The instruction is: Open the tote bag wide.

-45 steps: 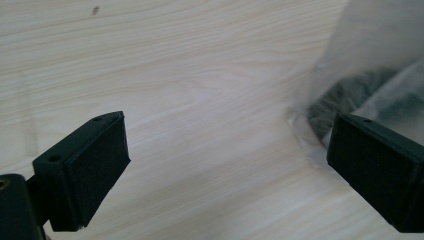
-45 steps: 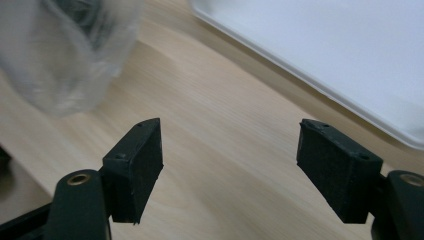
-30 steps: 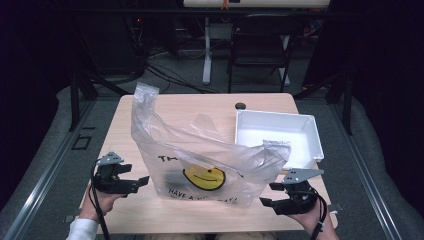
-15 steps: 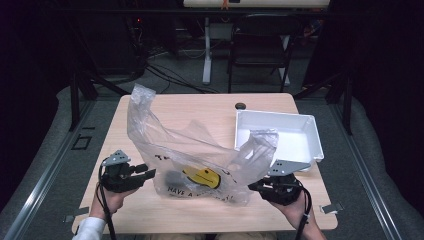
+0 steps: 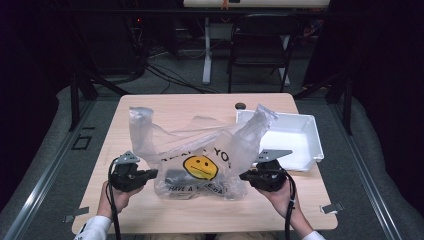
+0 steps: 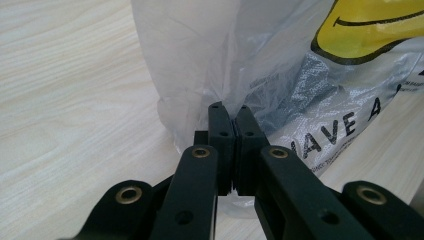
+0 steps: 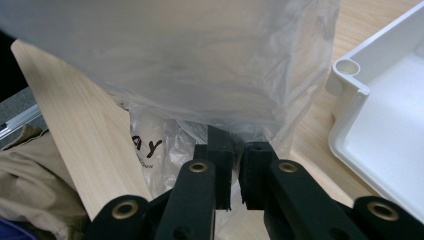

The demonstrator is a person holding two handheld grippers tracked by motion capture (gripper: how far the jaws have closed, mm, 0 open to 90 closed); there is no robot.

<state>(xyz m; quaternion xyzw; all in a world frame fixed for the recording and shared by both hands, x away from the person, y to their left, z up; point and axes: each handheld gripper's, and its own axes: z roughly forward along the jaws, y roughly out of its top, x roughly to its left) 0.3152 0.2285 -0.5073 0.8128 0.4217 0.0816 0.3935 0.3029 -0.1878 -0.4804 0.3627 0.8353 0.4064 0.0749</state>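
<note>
Left gripper (image 6: pixel 230 107): jaws pressed together, almost no gap, with a fold of the clear thin plastic bag printed with a yellow smiley face and black lettering (image 6: pixel 280 75) pinched at the tips. It gripped the bag's near-left bottom corner, low against the tabletop.

Right gripper (image 7: pixel 235 137): jaws nearly closed, narrow slot between them, tips buried in crumpled film at the bag's near-right corner. Film appeared caught between the tips, though the exact contact was hidden by the folds.

In the high view the left gripper (image 5: pixel 150 173) and right gripper (image 5: pixel 245 176) sat at opposite ends of the bag (image 5: pixel 200 155), each held in a hand coming in from the near edge. The bag stood in the middle of the light wooden table (image 5: pixel 165 107), bunched, its two handle loops sticking up toward the far left and far right. A dark object lay inside it near the bottom; what it was could not be told.

A white rectangular plastic tray (image 5: pixel 312 135) sat just right of the bag, its near-left corner behind the right handle loop. A small dark round object (image 5: pixel 240 106) lay near the table's far edge.
</note>
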